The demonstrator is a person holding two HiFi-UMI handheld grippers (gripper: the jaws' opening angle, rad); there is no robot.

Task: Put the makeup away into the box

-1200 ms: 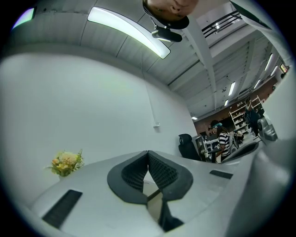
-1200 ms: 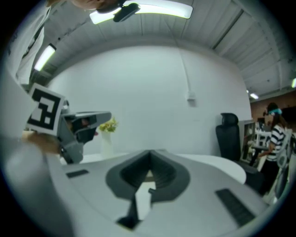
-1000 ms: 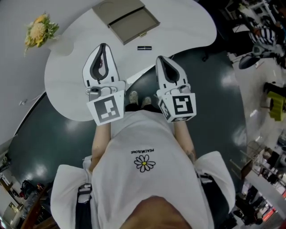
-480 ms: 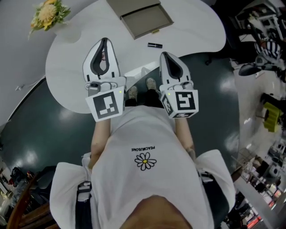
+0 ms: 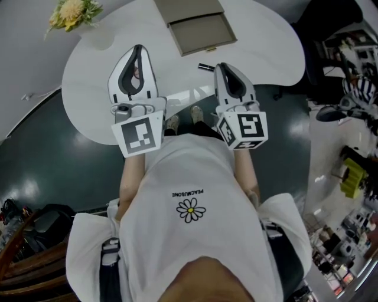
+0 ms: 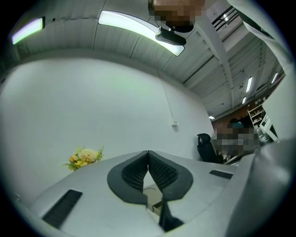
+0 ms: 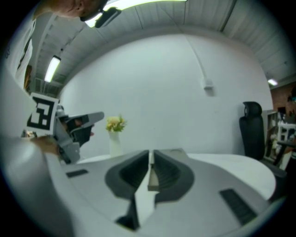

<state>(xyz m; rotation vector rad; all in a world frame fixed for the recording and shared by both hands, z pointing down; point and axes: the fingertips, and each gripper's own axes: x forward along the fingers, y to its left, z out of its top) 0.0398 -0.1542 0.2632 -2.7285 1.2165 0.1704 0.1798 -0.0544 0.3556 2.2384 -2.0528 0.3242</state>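
Field notes, head view. Clock directions read on that view, 12 at the top.

- Glossy dark floor [image 5: 53, 153] is showing around everything.
- White rounded table [image 5: 88, 88] is filling the upper part of the view.
- Person in a white T-shirt with a daisy print [image 5: 190, 210] is standing at the table's 6 o'clock edge, holding both tools out over it.
- Flat taupe box [image 5: 198, 26] is lying open at the table's 12 o'clock, with its lid folded back flat.
- Left gripper [image 5: 139, 48] is hovering over the tabletop with its tips pressed together and nothing in them. Its own view confirms this [image 6: 148, 152], with only a sliver of the box showing far behind the pads.
- Right gripper [image 5: 224, 66] is hovering at the table's 5 o'clock edge. Its jaws are closed tip to tip and carrying nothing, as its own view shows [image 7: 150, 152].
- Yellow flower bunch [image 5: 72, 10] is sitting at the table's 10 o'clock.
- Small black makeup tube [image 5: 205, 67] is lying on the table, outside the box. It is just at 11 o'clock from the right gripper's tip and at 6 o'clock from the box.
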